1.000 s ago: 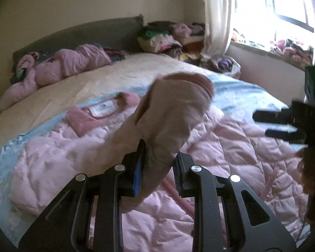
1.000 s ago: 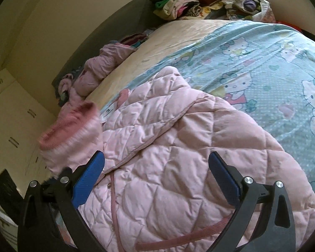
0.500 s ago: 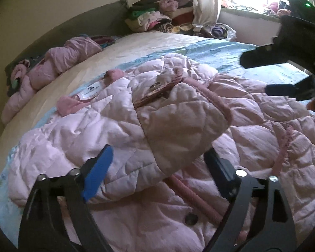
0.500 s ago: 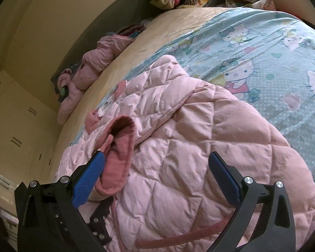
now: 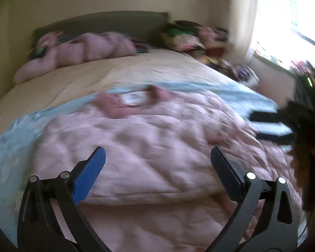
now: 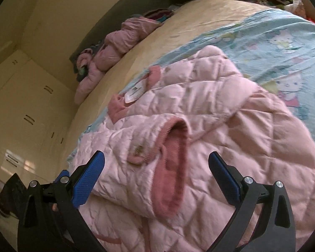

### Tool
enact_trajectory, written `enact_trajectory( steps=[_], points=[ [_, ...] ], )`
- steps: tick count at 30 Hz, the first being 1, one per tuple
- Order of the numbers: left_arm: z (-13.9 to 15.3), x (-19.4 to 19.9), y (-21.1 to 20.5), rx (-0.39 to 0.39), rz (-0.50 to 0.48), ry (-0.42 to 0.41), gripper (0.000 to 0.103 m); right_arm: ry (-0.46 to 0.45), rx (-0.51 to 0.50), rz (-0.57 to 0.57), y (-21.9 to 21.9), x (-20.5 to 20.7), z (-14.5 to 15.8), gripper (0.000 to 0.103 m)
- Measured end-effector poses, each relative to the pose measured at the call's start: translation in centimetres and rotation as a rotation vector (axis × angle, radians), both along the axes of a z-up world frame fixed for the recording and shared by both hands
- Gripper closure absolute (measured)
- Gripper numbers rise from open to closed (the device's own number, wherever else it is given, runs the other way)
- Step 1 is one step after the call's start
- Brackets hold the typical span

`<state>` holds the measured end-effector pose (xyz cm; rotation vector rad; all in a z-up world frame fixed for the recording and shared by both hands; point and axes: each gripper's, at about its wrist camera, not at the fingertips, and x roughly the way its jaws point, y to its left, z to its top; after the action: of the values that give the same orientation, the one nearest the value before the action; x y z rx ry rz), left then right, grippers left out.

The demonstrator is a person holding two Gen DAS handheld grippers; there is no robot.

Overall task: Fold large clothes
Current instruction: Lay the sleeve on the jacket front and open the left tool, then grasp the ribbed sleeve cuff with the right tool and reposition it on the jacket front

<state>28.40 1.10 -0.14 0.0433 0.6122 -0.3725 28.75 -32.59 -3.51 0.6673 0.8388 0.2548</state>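
A large pink quilted jacket (image 6: pixel 199 138) lies spread on the bed (image 6: pixel 199 21), over a light blue sheet with cartoon cat prints (image 6: pixel 283 48) that covers the near part of the cream mattress cover. In the right wrist view, 1 sleeve (image 6: pixel 136 168) is laid across the body of the jacket, and its darker pink ribbed cuff (image 6: pixel 174 168) lies open toward the camera. The collar with a white label (image 6: pixel 134 92) is at the far edge of the jacket, toward the dark headboard (image 5: pixel 107 21). The left gripper (image 5: pixel 157 161) has its 2 jaws spread wide; they have just been opening, and nothing is pinched between them, the jacket only lies below. The left wrist view is blurred by motion. The right gripper (image 6: pixel 156 163) also has its jaws wide apart, 1 on each side of the folded sleeve, and the blue pads (image 6: pixel 88 178) do not press on the cloth. The right gripper (image 5: pixel 283 126) also shows as a dark shape at the right edge of the left wrist view, above the blue sheet. Another pink padded garment (image 6: pixel 113 46) lies crumpled near the headboard, well apart from the jacket. A pile of mixed clothes (image 5: pixel 191 37) sits in the far corner of the bed, near the bright window (image 5: pixel 289 21). Cream wardrobe doors (image 6: pixel 27 109) stand beside the bed.
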Motion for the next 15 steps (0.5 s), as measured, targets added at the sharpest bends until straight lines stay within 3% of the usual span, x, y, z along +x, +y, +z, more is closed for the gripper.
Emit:
enact_trajectory(
  steps=[3,9,12,14,15],
  points=[
    [0.4,1.3,4.0,-0.026,0.133,-0.002,0.01,0.009,0.015,-0.002,0.6,1.1,-0.5,0.005],
    [1.1,2.2,11.4,-0.116,0.335,-0.003,0.01,0.044,0.074,-0.009,1.2,3.2,-2.1,0.033],
    [0.9,2.3,15.2,-0.191,0.423,0.013,0.01,0.064,0.109,-0.008,1.4,4.2,-3.4,0.056],
    [0.8,2.2,16.7,-0.219,0.458,0.024,0.01,0.066,0.145,0.011,1.7,4.7,-4.1,0.077],
    [0.7,2.2,17.6,-0.238,0.48,0.028,0.01,0.059,0.139,0.016,1.9,4.8,-4.2,0.081]
  ],
)
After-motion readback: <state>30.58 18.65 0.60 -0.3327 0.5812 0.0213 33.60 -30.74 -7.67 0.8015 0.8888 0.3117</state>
